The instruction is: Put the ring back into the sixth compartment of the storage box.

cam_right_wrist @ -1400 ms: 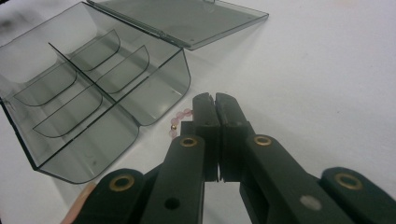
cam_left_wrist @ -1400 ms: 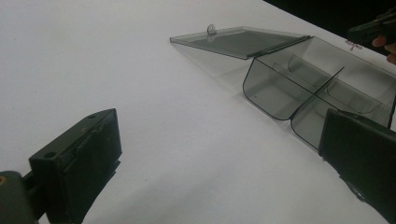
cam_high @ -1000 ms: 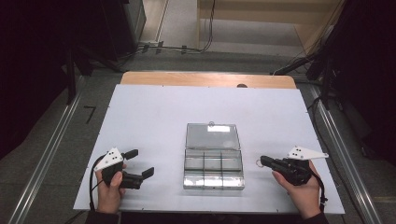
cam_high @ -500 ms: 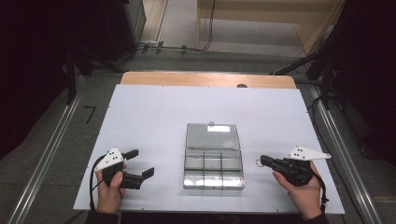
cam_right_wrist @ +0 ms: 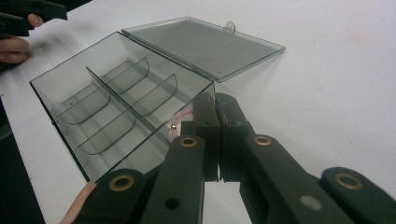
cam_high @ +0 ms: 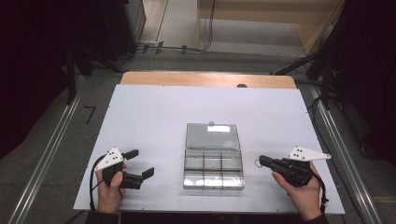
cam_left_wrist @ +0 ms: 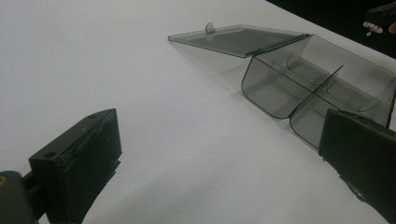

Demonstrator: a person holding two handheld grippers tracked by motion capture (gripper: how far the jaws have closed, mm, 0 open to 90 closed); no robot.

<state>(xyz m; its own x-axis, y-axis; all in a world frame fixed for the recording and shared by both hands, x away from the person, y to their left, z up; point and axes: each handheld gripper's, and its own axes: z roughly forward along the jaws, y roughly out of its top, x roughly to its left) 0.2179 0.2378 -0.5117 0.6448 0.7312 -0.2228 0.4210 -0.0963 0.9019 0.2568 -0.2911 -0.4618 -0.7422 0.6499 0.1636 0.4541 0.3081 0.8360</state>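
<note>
A: High view first — where is the clear plastic box (cam_high: 214, 162)?

B: On the white table (cam_high: 154, 116), closer to the near edge than the far one and about midway between the left and right edges. It lies open: the lid (cam_high: 213, 136) is folded flat toward the far edge, and the tray part faces up, split by thin dividers into compartments.

A: Anything in the compartments?

B: From the right gripper view they look bare, though something small and brassy with a pinkish tint sits just past the jaw tips, by the box's near wall. I cannot tell what it is, or whether it lies inside the box or outside it.

A: And the right hand-held gripper (cam_high: 262, 161)?

B: It rests near the right end of the near edge, pointing at the box's right side, close to it but apart from it. Its jaws are pressed together. A small ring (cam_high: 257, 163) lies at the tips; whether it is pinched I cannot tell.

A: The left hand-held gripper (cam_high: 141, 163)?

B: Toward the near left corner, well apart from the box and aimed at it. Its jaws stand wide apart with only bare table between them, plain in the left gripper view (cam_left_wrist: 219, 158).
</note>
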